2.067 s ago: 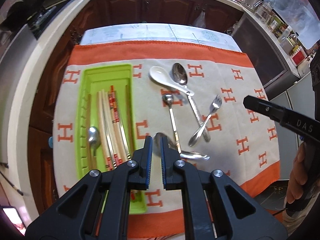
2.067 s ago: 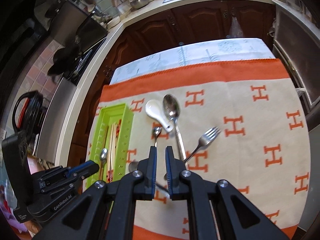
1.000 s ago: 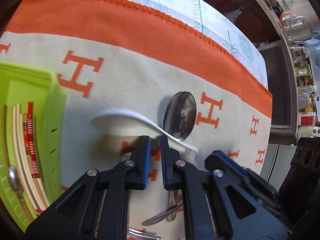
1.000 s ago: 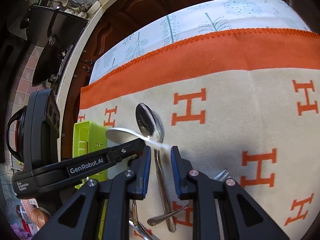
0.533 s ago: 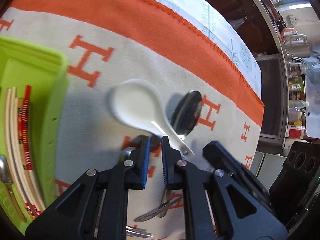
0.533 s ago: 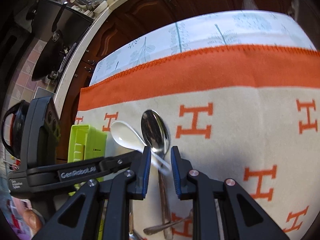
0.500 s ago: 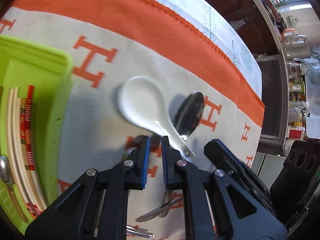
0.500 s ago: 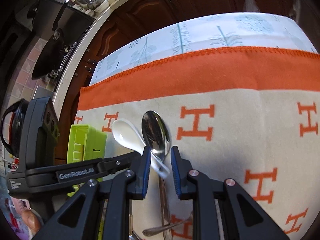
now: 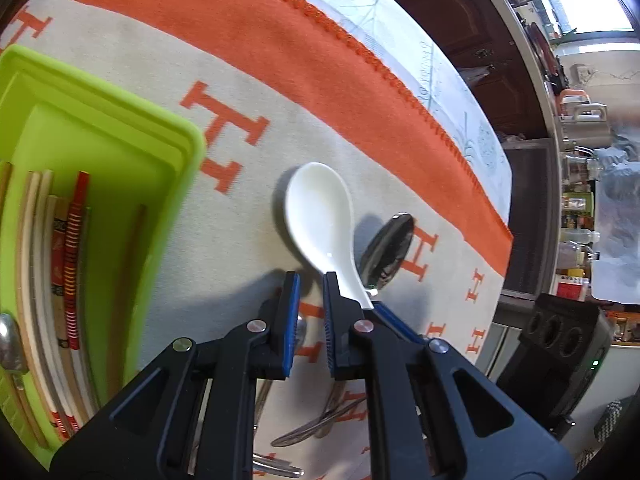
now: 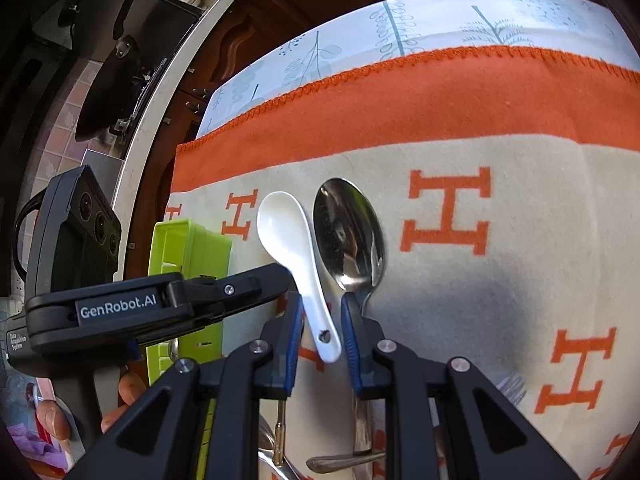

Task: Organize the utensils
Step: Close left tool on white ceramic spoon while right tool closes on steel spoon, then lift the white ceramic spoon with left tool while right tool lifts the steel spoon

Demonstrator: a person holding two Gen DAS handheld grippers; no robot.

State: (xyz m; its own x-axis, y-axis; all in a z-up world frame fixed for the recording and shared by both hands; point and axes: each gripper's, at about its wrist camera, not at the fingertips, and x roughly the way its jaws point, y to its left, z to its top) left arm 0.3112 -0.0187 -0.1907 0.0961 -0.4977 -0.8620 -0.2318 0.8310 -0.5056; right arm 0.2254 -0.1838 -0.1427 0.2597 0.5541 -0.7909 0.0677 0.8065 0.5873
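A white ceramic spoon [image 9: 320, 212] [image 10: 282, 224] lies bowl-up on the cream and orange blanket [image 9: 280, 40]. Beside it lies a large metal spoon [image 9: 390, 248] [image 10: 348, 232]. My right gripper [image 10: 320, 312] is open, and the white spoon's handle end sits between its fingers; one fingertip [image 9: 386, 314] shows in the left wrist view. My left gripper [image 9: 310, 296] [image 10: 280, 274] is shut to a narrow slit with nothing in it, its tip against the left side of the spoon's neck. The green tray [image 9: 192, 148] [image 10: 188, 248] holds chopsticks [image 9: 72, 260] and a small metal spoon [image 9: 8, 344].
More metal cutlery [image 9: 312, 432] lies under the grippers, and fork tines [image 10: 508, 388] show at the right. A person's hand [image 10: 124, 396] holds the left gripper. Dark wooden cabinets and a stove counter stand beyond the table's far edge.
Both grippers have come down close to the white spoon. It stood on edge a second ago and now lies flat, bowl-up. The right gripper has opened around its handle.
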